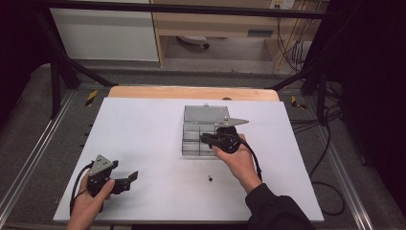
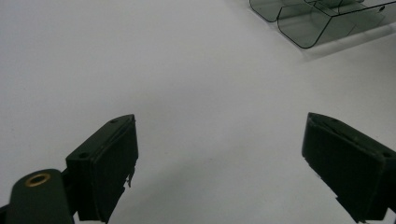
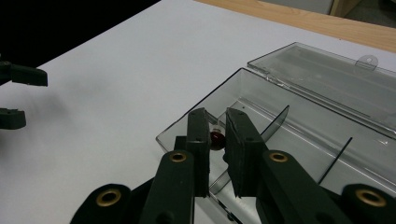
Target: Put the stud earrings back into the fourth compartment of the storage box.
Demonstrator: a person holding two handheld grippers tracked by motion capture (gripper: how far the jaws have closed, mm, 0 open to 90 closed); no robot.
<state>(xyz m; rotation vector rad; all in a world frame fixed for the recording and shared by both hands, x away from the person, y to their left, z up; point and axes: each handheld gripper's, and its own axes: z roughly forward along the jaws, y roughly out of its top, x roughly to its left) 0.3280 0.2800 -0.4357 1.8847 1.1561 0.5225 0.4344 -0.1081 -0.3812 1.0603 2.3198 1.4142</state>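
A clear plastic compartment box (image 1: pixel 193 140) lies open on the white table, its lid (image 1: pixel 206 114) folded back. My right gripper (image 1: pixel 207 139) reaches into the box's near right corner. In the right gripper view this gripper (image 3: pixel 216 114) has its jaws almost together on a small dark red bead-like piece (image 3: pixel 216 139) above a compartment of the box (image 3: pixel 187 122). My left gripper (image 1: pixel 128 181) rests at the table's near left, held by a hand, well apart from the box. Its jaws (image 2: pixel 220 120) stand wide open over bare table, with nothing between them.
A tiny dark piece (image 1: pixel 209 178) lies loose on the table just in front of the box. The box's corner (image 2: pixel 322 23) sits far ahead in the left gripper view. The wooden table edge (image 1: pixel 191 92) runs along the back, with a metal frame around.
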